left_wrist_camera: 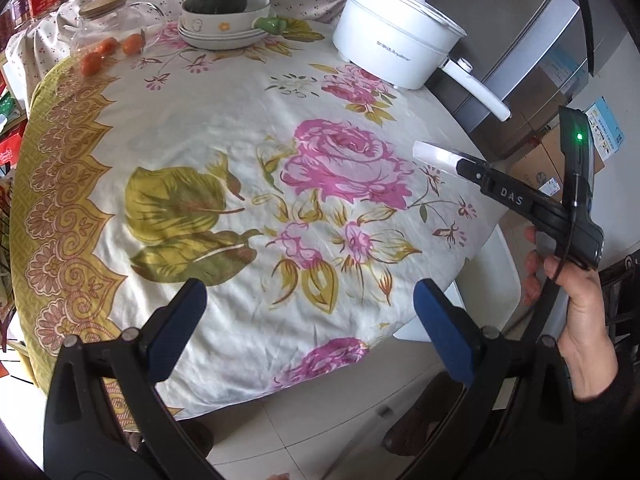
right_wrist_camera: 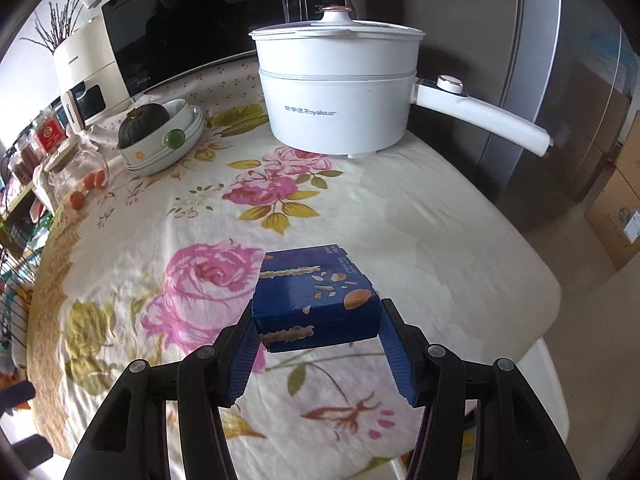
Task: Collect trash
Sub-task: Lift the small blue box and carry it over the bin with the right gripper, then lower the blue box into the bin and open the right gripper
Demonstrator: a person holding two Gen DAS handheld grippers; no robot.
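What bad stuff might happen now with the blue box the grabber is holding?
The blue box sits only between the tips of the right gripper, up off the flowered tablecloth, so it might slip and fall. The white cooking pot stands just ahead with its long handle sticking out; a careless swing may bump it. The left gripper is open and empty, so it cannot catch the box.

Sitting on the flowered table [right_wrist_camera: 460, 220]: one blue box [right_wrist_camera: 316, 300], one white pot [right_wrist_camera: 340, 100], one green squash [right_wrist_camera: 142, 124], three small oranges [left_wrist_camera: 132, 45], one glass jar [left_wrist_camera: 100, 26], stacked bowls [left_wrist_camera: 224, 28].
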